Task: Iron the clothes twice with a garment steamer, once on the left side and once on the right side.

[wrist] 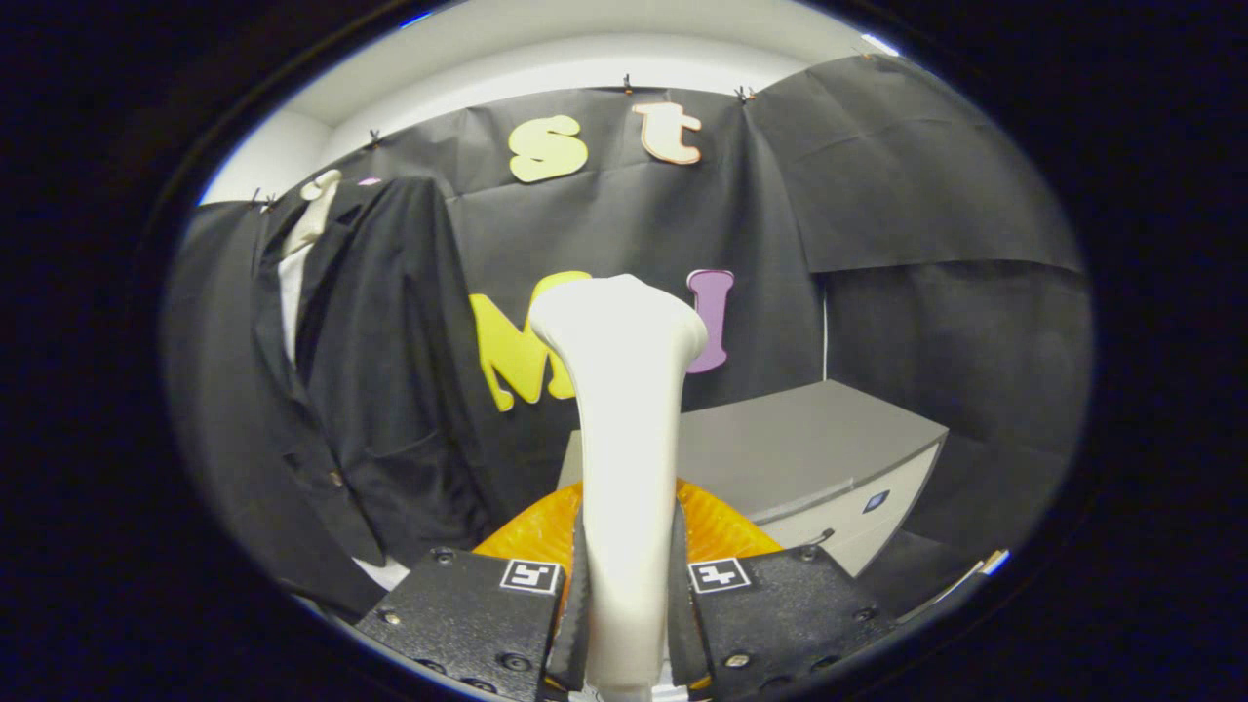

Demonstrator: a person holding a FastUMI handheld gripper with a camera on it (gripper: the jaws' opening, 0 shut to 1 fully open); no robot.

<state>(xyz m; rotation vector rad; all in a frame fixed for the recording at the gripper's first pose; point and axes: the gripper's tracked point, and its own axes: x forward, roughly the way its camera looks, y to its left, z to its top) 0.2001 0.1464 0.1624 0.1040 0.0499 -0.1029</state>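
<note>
The hand-held gripper [624, 624] was level and faced the black cloth wall [877, 292] of the booth, with both fingers [570, 604] projecting forward side by side. The fingers were drawn in against the slender neck of a white, smooth plastic garment steamer [624, 429], one finger pressing on each flank, so the gripper pinched the steamer between them.

The steamer's long axis ran upright, rising from between the fingers. The neck widened toward the top into a flared, rounded head, which tilted slightly to the left. Which way the steam face pointed could not be told. An orange, translucent, ribbed part [531, 531] showed behind the neck, just ahead of the fingers, on both sides.

A black suit jacket [380, 390] hung to the left of the steamer, well apart from it, on a pale mannequin form [317, 210] with a white shirt [290, 292] visible at the opened lapels. The jacket's front faced the booth interior.

A grey, flat-topped cabinet [809, 458] stood beyond the fingers to the right, against the cloth wall. A pale ceiling band [546, 58] ran above the cloth.
</note>
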